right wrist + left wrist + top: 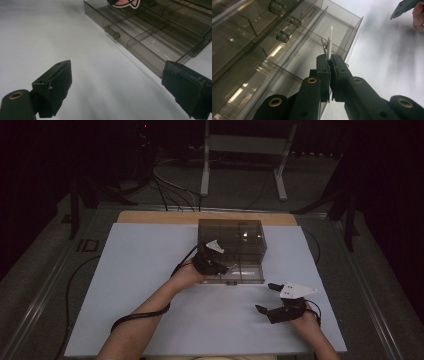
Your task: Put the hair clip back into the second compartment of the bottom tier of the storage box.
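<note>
Left claw (329, 65) is clenched on a cotton swab (330, 41) and small clip over the open drawer (312, 50): light, thin, bendable; pinch mid-stem. Right claw (125, 87) is released.

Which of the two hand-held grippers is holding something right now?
The left hand-held gripper, at the open drawer: jaws shut on a thin white stick. The right hand-held gripper is open and empty.

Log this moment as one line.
left gripper: shut on cotton swab over open drawer | right gripper: open, idle on table
</note>
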Motion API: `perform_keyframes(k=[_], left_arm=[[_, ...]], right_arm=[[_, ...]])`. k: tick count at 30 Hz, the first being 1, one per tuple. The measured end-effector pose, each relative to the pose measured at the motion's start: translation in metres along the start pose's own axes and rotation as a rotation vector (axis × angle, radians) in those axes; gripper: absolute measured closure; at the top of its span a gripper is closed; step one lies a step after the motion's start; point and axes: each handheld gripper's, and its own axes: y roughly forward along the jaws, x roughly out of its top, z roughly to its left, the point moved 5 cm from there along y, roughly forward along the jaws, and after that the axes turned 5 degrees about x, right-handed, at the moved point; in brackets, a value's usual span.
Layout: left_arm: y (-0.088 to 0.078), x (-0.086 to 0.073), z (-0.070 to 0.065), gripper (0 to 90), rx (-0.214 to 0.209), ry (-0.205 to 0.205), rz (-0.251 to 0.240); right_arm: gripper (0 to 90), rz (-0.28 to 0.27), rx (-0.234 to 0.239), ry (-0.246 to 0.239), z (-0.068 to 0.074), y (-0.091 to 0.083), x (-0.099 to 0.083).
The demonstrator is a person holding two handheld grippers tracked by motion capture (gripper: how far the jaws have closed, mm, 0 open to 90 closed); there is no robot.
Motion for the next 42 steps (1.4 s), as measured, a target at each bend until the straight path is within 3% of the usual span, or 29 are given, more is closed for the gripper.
perform_keyframes(k=[12,22,29,35,42], left_arm=[[0.014,0.000,-0.001,85.4,0.026,-0.023,0.038],[0.019,0.005,0.001,85.1,0.051,-0.041,0.026],[0.017,0.004,-0.003,54.5,0.079,-0.043,0.029],[0.005,0.004,-0.003,41.8,0.062,-0.055,0.000],[-0.002,0.003,-0.009,16.8,0.055,-0.046,0.012]], right_arm=[[9.8,-0.003,-0.001,-0.001,0.000,-0.001,0.001],[9.8,-0.001,-0.002,-0.002,0.000,-0.001,0.000],[9.8,-0.003,-0.002,-0.002,-0.001,-0.001,0.000],[9.8,0.001,0.001,-0.001,0.000,0.000,0.000],[9.8,0.004,0.001,-0.004,0.000,0.000,0.000]])
